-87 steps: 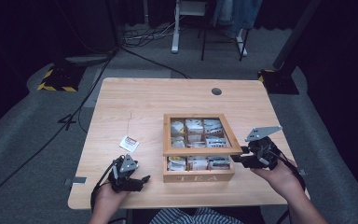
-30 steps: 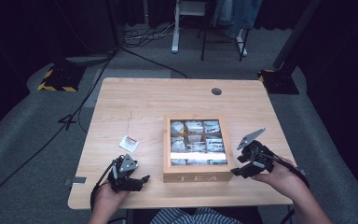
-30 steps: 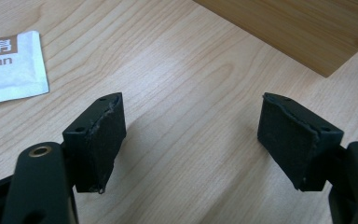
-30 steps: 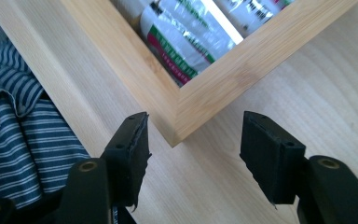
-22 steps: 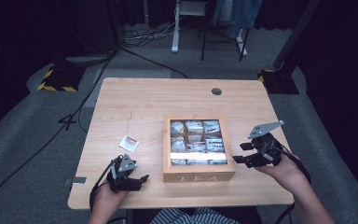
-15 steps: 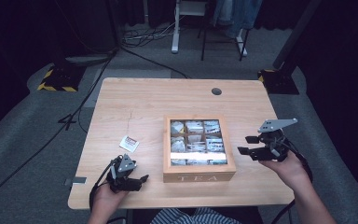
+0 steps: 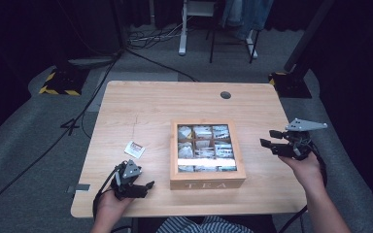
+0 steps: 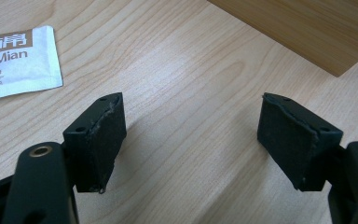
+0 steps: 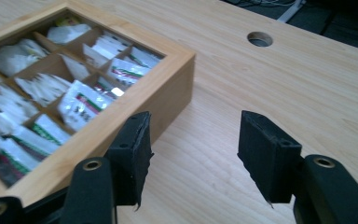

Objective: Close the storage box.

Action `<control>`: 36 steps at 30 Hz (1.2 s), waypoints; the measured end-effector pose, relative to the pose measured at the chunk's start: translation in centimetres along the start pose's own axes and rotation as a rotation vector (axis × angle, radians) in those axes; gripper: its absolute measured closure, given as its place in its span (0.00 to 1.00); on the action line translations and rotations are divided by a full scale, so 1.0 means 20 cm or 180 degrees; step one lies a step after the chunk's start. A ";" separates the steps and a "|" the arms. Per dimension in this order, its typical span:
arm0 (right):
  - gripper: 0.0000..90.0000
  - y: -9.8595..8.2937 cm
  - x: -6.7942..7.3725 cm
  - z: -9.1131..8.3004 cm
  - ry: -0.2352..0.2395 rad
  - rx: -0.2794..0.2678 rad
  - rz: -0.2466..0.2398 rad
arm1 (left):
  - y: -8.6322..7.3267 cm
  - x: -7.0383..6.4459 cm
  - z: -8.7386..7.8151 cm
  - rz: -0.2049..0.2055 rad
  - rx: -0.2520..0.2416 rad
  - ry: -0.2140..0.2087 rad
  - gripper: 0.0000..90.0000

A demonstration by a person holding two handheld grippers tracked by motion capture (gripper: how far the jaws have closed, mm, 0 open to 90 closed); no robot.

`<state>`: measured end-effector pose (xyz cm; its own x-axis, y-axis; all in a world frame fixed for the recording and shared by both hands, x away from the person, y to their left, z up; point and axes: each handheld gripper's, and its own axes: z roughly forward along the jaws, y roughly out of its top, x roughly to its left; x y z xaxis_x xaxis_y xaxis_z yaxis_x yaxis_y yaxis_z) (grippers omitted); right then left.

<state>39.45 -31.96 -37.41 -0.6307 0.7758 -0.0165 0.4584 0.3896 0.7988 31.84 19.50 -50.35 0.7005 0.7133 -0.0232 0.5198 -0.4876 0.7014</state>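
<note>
Right gripper (image 7: 272, 144) has pulled back from the tea box (image 7: 207, 154) since approx 1 s ago, when it sat at the box's right wall; now it hangs off to the right, raised, jaws spread w/ nothing between them, near the table (image 7: 160, 104) edge. Box lid is down, w/ sachets visible through its glass top; 2.9 s ago it stood open. Box sits mid-table, front-centre. Left gripper (image 7: 143, 187) unchanged at front-left, jaws apart, empty. Loose sachet (image 7: 134, 149) lies just beyond it, left of the box
</note>
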 end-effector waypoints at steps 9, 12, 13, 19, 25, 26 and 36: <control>0.46 -0.12 -0.13 0.11 -0.0085 -0.0173 0.0145 | 0.00 0.00 0.00 -0.0005 0.0001 0.0000 0.27; 0.46 -0.16 -0.15 0.16 -0.0178 -0.0155 0.0120 | 0.00 0.00 0.00 -0.0008 -0.0001 -0.0004 0.27; 0.47 -0.18 -0.15 0.17 -0.0186 -0.0133 0.0166 | 0.00 0.00 0.00 -0.0010 -0.0002 -0.0001 0.27; 0.47 -0.24 -0.19 0.26 -0.0232 -0.0013 0.0279 | 0.00 0.01 0.00 -0.0008 -0.0004 0.0006 0.27; 0.46 -0.30 -0.20 0.32 -0.0293 0.0098 0.0285 | 0.01 0.01 0.01 -0.0027 -0.0003 0.0026 0.27; 0.46 -0.30 -0.20 0.33 -0.0279 0.0138 0.0285 | 0.01 0.01 0.01 -0.0045 -0.0005 0.0035 0.27; 0.49 -0.33 -0.19 0.43 -0.0484 0.0618 0.0225 | 0.01 0.02 0.01 -0.0057 -0.0002 0.0053 0.28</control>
<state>44.13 -33.18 -47.88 -0.4982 0.8645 -0.0667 0.6188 0.4084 0.6711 32.27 19.57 -50.34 0.6829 0.7301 -0.0239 0.5318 -0.4744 0.7016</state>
